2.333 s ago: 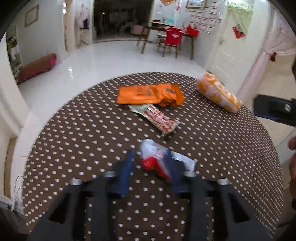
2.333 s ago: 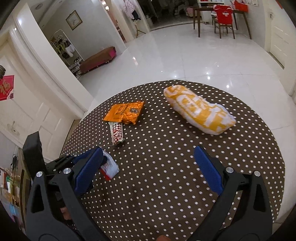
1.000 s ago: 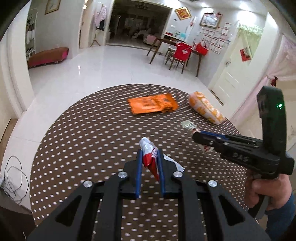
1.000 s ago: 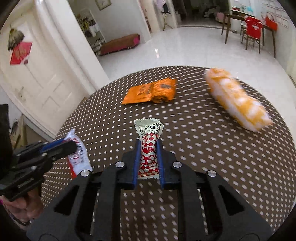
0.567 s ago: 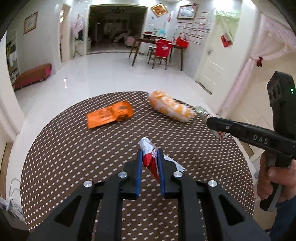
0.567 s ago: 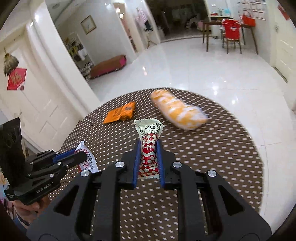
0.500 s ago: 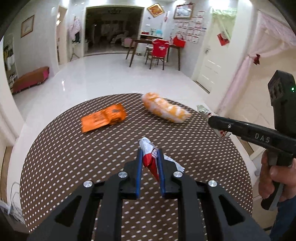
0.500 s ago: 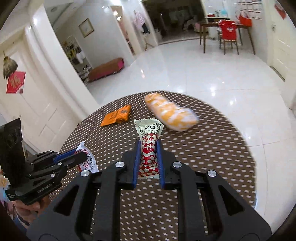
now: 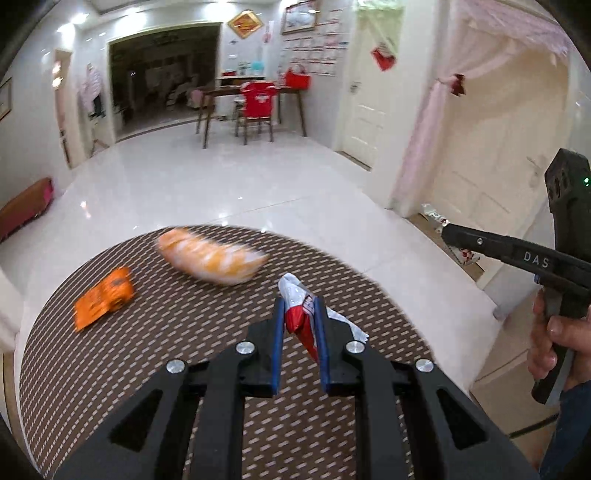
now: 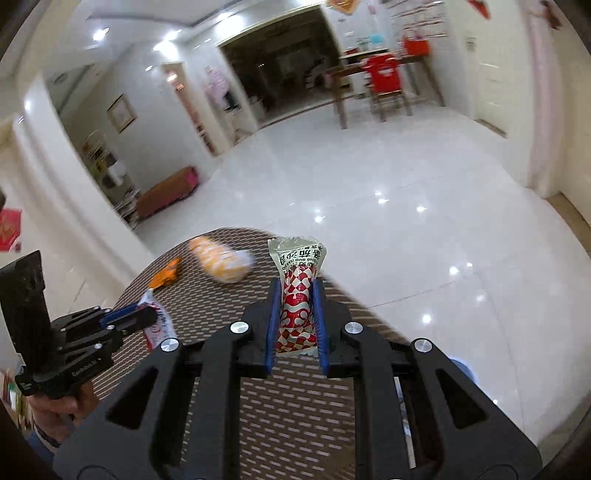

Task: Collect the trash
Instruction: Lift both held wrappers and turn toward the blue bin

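While clamped lengthwise between the right gripper's jaws, a red-and-white checked plastic sachet points forward above the brown dotted table.

A: Where's room on the tabletop?

B: Its near half is bare. At eleven o'clock lie the blurred, seemingly puffy orange bag and the flat orange packet.

A: And at two o'clock?

B: Only open floor.

Both views are brightly lit by ceiling lights, which leave white glare spots on the glossy floor. Fisheye bending curves walls and doorways, with black corners. The table and orange bag smear with motion blur; the gripper fingers stay sharp.
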Action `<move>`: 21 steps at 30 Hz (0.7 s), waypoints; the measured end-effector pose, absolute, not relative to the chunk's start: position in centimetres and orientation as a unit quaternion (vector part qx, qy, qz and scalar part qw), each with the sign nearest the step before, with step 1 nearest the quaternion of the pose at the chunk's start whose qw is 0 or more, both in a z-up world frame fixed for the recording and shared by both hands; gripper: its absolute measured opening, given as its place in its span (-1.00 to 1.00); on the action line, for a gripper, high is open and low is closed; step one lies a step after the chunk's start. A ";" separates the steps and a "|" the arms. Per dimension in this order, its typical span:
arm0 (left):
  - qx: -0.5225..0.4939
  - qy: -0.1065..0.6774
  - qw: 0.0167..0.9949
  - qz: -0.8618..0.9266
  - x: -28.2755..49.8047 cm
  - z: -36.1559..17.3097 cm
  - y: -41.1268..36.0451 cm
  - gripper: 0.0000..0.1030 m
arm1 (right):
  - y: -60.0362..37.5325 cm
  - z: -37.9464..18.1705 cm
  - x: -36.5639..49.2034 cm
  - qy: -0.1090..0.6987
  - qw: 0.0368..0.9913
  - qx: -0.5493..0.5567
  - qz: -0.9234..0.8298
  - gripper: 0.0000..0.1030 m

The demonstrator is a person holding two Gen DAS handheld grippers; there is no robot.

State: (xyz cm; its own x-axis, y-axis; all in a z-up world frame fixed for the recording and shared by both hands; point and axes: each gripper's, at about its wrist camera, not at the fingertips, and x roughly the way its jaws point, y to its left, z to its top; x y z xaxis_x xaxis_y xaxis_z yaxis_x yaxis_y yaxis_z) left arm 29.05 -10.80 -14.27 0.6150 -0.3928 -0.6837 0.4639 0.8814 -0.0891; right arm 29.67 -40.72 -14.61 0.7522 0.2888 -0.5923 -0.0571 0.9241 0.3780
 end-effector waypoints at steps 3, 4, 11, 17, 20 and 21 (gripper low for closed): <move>0.065 0.367 0.889 -0.266 29.1 -14.2 -14.5 -0.71 | -44.8 -14.8 28.2 0.335 0.921 0.190 0.058 -0.67; 0.069 0.368 0.887 -0.272 29.1 -14.2 -15.4 -0.71 | -45.7 -14.9 27.9 0.335 0.921 0.194 0.048 -0.67; 0.097 0.386 0.857 -0.327 29.2 -15.5 -23.2 -0.71 | -53.0 -17.0 24.9 0.340 0.909 0.240 -0.020 -0.67; 0.122 0.407 0.833 -0.356 29.4 -17.6 -28.2 -0.71 | -55.9 -19.0 23.7 0.350 0.898 0.264 -0.045 -0.67; 0.140 0.424 0.817 -0.366 29.6 -19.0 -30.7 -0.71 | -56.6 -20.0 23.9 0.357 0.892 0.274 -0.049 -0.67; 0.142 0.426 0.814 -0.367 29.7 -19.4 -31.2 -0.71 | -56.8 -20.5 24.0 0.360 0.889 0.277 -0.052 -0.67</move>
